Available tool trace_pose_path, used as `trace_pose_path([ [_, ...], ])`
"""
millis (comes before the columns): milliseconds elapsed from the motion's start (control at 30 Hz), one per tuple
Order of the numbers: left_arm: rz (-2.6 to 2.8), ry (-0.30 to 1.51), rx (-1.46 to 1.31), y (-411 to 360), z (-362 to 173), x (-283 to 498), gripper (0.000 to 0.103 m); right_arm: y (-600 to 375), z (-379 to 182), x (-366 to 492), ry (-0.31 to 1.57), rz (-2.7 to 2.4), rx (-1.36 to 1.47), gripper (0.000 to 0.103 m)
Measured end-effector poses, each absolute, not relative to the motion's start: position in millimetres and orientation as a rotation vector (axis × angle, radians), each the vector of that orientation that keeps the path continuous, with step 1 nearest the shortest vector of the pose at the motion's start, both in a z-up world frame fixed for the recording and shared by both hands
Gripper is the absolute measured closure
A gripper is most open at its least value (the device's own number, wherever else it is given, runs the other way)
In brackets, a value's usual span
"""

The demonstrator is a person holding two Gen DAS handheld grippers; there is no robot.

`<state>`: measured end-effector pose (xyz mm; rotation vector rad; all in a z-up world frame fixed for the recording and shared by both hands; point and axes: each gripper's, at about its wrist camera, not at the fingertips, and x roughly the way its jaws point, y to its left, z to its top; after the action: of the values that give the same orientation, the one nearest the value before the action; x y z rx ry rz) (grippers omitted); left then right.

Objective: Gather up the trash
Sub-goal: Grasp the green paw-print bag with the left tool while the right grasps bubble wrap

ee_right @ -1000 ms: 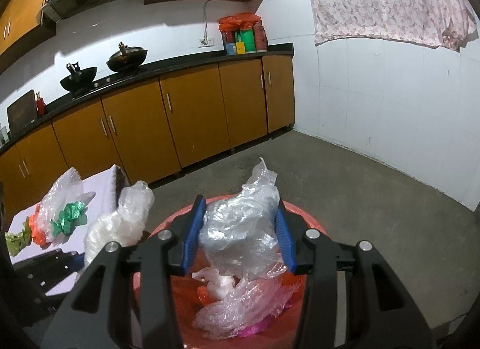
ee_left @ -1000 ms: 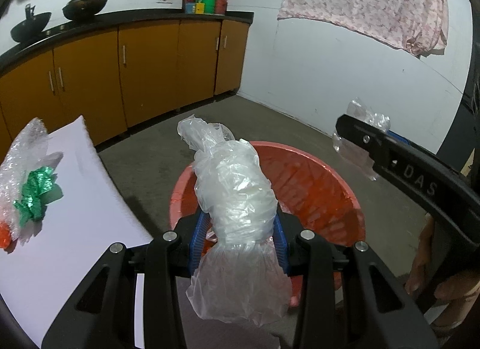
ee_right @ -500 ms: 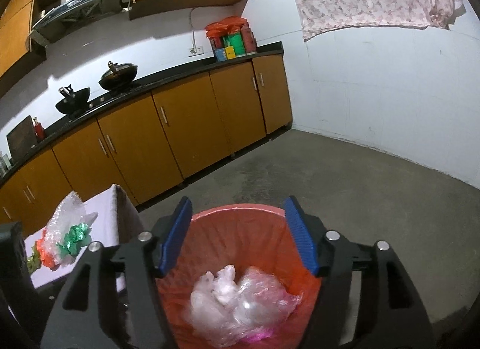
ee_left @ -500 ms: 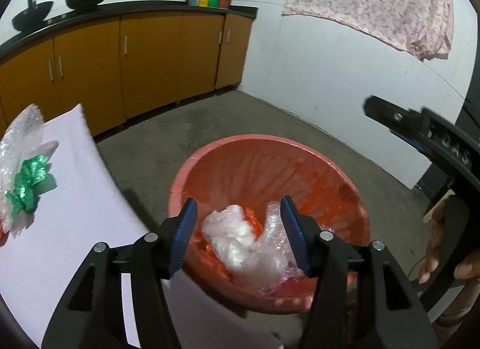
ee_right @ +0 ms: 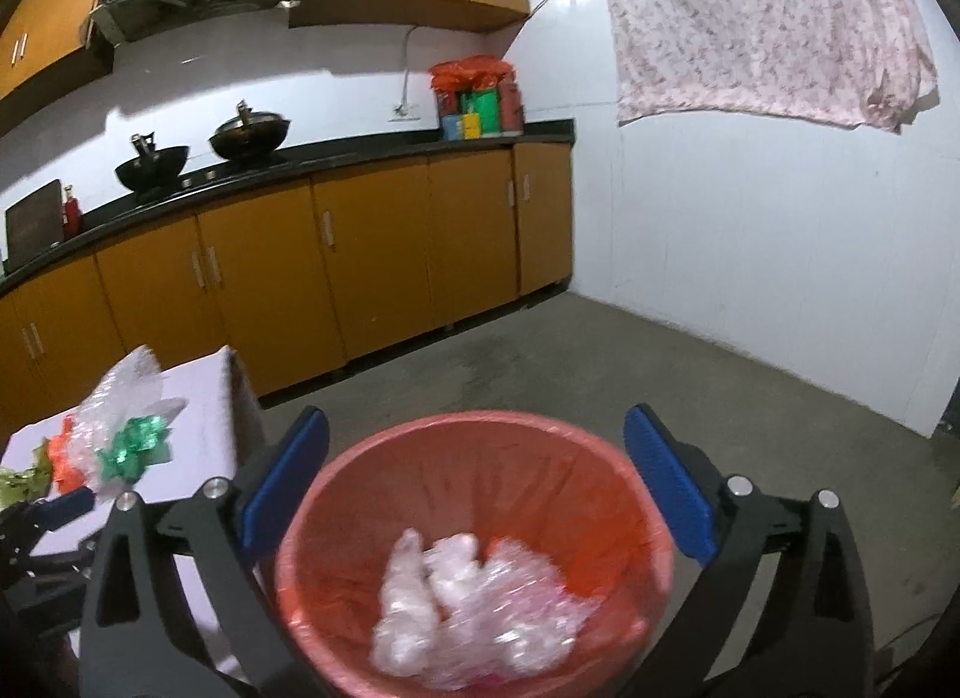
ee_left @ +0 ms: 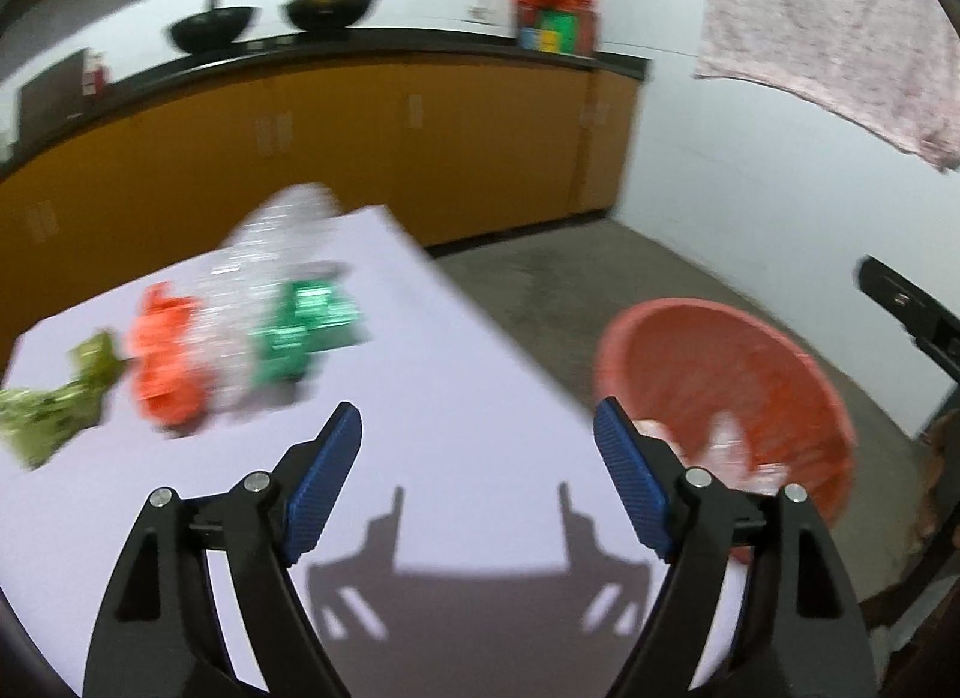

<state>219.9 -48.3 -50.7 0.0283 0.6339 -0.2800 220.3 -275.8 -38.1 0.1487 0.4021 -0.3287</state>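
Observation:
A red bin (ee_right: 474, 542) stands on the floor with clear plastic bags (ee_right: 474, 596) inside; it also shows in the left wrist view (ee_left: 738, 398). My right gripper (ee_right: 477, 494) is open and empty just above the bin. My left gripper (ee_left: 477, 488) is open and empty over the white table (ee_left: 456, 458). On the table lie a clear plastic wrap (ee_left: 264, 266), a green wrapper (ee_left: 300, 326), an orange wrapper (ee_left: 165, 356) and an olive wrapper (ee_left: 54, 416), blurred by motion. The same pile shows in the right wrist view (ee_right: 114, 434).
Orange kitchen cabinets (ee_right: 372, 254) with a black counter line the back wall. A white tiled wall (ee_right: 750, 278) with a hanging pink cloth (ee_right: 762, 14) stands to the right. Bare concrete floor (ee_right: 600, 368) lies behind the bin.
Both grippers opened and dropped their plastic bags into the red bin. My left gripper has since swung left from over the bin to over the table.

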Motion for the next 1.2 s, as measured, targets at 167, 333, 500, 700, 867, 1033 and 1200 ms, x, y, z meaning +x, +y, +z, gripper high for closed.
trace_pose_path([
  [167,-0.098,0.622,0.036,15.5,-50.9,219.7,0.019,-230.2,-47.2,234.1,0.466,-0.254,0.083,0.004],
  [333,0.090,0.621,0.071,88.1,-54.9,231.3,0.016,-180.0,-54.0,250.3,0.502,-0.130,0.071,0.004],
  [500,0.222,0.624,0.077,147.5,-57.6,245.1,0.010,-131.9,-58.1,275.3,0.529,-0.007,0.101,0.005],
  [700,0.268,0.625,0.060,186.3,-59.9,259.2,0.009,-83.3,-59.2,322.9,0.583,0.125,0.169,0.018],
  [867,0.253,0.609,0.010,211.0,-59.2,271.5,0.006,-48.9,-61.7,373.8,0.628,0.177,0.200,0.022],
  [1033,0.219,0.614,0.012,220.1,-62.6,284.3,0.006,-22.9,-68.0,424.6,0.693,0.193,0.223,0.021],
  [1200,0.153,0.674,0.041,226.0,-74.0,300.5,0.006,-18.3,-83.4,449.9,0.772,0.205,0.265,0.022],
])
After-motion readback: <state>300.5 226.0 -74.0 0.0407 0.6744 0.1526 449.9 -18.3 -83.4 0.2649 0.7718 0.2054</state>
